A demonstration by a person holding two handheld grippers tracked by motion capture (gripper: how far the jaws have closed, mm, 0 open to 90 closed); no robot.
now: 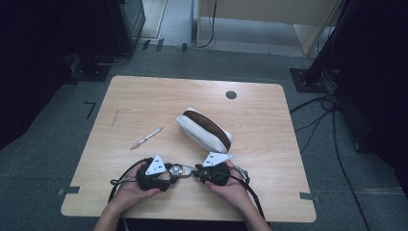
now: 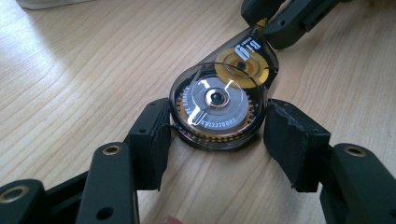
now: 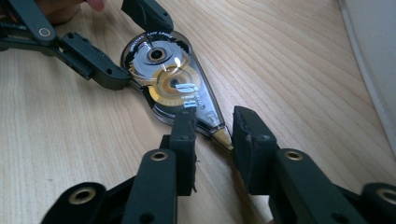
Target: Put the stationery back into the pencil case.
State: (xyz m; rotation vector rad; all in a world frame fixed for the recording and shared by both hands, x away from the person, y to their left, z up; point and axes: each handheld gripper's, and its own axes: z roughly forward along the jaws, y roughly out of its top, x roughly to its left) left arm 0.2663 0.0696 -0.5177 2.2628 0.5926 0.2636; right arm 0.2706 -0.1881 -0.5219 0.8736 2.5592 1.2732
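A clear teardrop-shaped correction tape dispenser (image 1: 179,169) lies flat on the wooden table (image 1: 144,96) near its front edge, between my two hands. In the left gripper view my left gripper (image 2: 217,135) has both pads against the sides of the dispenser's (image 2: 219,105) round end. My right gripper (image 3: 212,135) holds the dispenser's (image 3: 170,81) narrow tip end, one pad on the body and the other at the yellow tip. The two grippers face each other, left gripper (image 1: 168,174) and right gripper (image 1: 196,172).
A white pencil case (image 1: 204,130) with a brown top lies just beyond the grippers. A pen (image 1: 146,138) lies to its left. There is a small round hole (image 1: 231,95) near the table's far edge. Cables trail from both grippers toward the front edge.
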